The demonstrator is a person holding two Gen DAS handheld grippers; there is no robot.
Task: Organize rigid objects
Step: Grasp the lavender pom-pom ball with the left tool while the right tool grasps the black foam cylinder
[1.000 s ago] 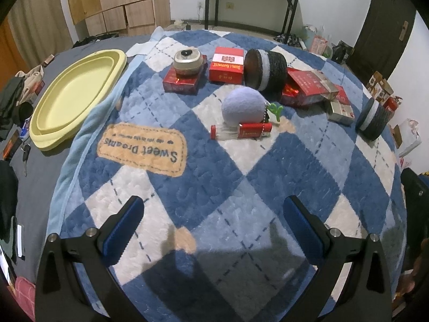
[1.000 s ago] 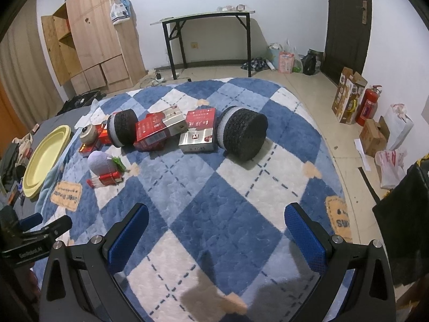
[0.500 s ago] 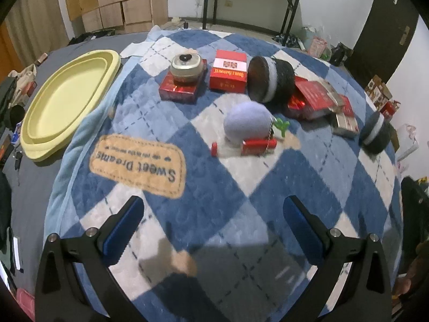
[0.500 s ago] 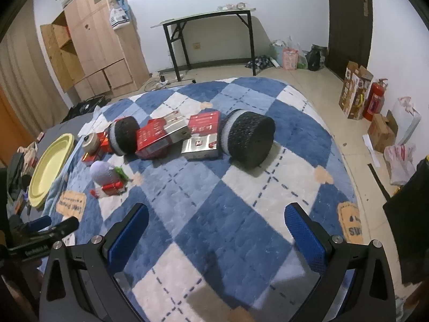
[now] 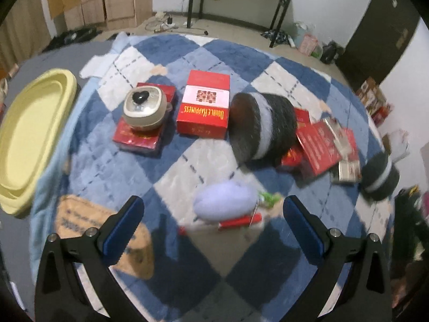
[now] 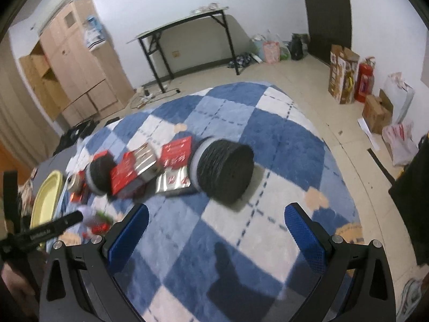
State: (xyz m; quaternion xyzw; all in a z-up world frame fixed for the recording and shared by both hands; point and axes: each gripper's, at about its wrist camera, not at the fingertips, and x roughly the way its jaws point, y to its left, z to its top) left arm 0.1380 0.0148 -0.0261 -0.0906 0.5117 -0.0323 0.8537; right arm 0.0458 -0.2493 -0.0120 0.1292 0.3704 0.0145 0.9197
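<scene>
Under you lies the blue-and-white checked blanket (image 5: 166,161), which fills most of both views and carries everything you are sorting; at its left edge, half off the cloth, sits the yellow oval tray (image 5: 29,136), with nothing in it that you can see; next in size come the two dark yarn-like rolls with a pale band, the near roll (image 6: 224,171) lying on its side in front of your right gripper, the other roll (image 5: 264,128) lying on its side ahead of your left gripper; between these two rolls you have a loose heap of red boxes (image 5: 320,145), overlapping and tilted; left of the second roll stands the red "Double Happiness" box (image 5: 205,107), flat on the blanket; further left a flat red box (image 5: 146,131) bears the small beige toy cooker (image 5: 144,108), which rests upright on top of it; closest to your left gripper lies the pale lilac plush ball (image 5: 225,205), touching a small red tube (image 5: 240,220), with a green trinket (image 5: 268,197) just beside it, all blurred.

Your left gripper (image 5: 211,224) hangs over the blanket with its jaws spread wide and nothing between them; your right gripper (image 6: 214,232) is likewise wide apart and empty, above bare blanket.
</scene>
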